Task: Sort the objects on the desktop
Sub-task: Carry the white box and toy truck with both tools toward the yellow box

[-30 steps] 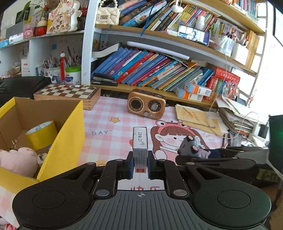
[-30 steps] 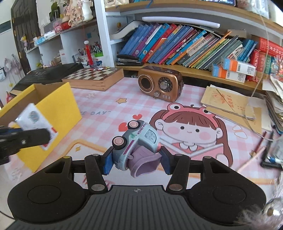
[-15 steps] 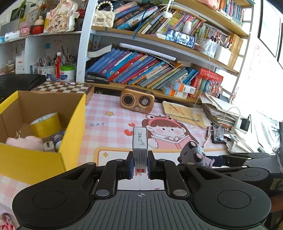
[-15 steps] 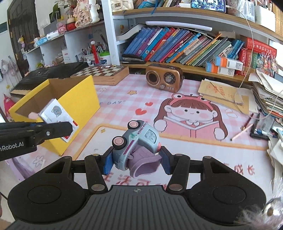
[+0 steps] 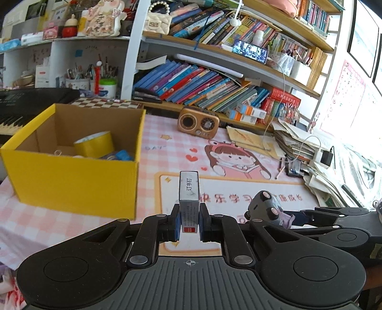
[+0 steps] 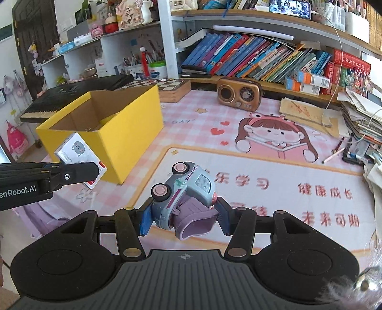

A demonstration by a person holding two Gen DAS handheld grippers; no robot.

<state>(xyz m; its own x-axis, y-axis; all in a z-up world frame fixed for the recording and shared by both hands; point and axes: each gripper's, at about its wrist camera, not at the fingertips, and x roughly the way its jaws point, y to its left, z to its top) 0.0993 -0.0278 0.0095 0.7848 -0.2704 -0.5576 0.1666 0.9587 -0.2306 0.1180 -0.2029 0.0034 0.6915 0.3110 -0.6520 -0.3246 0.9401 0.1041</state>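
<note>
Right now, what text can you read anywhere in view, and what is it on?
"订书钉": small box in the left tongs.
"FUN TRUCK": toy truck in the right tongs.
"enRobot.AI", cut off: left tongs' arm.
"健康成长": desk mat.
"DAY", partly hidden: same mat.
Book spines: too small.

this is a child's study corner in a home. the table (image 6: 281, 190) wears a pink checked cartoon mat (image 6: 274, 133) printed with a reading girl. behind it, shelves (image 5: 214, 51) hold slanting rows of children's books (image 5: 191, 81), pen cups (image 5: 78, 82), figurines and a small quilted bag (image 5: 158, 22). a chessboard (image 6: 164, 84), a retro radio (image 6: 238, 93), a keyboard piano (image 6: 78, 91) and stacked paper (image 5: 296, 140) crowd the edges, beside a yellow cardboard box (image 5: 71, 176).
</note>
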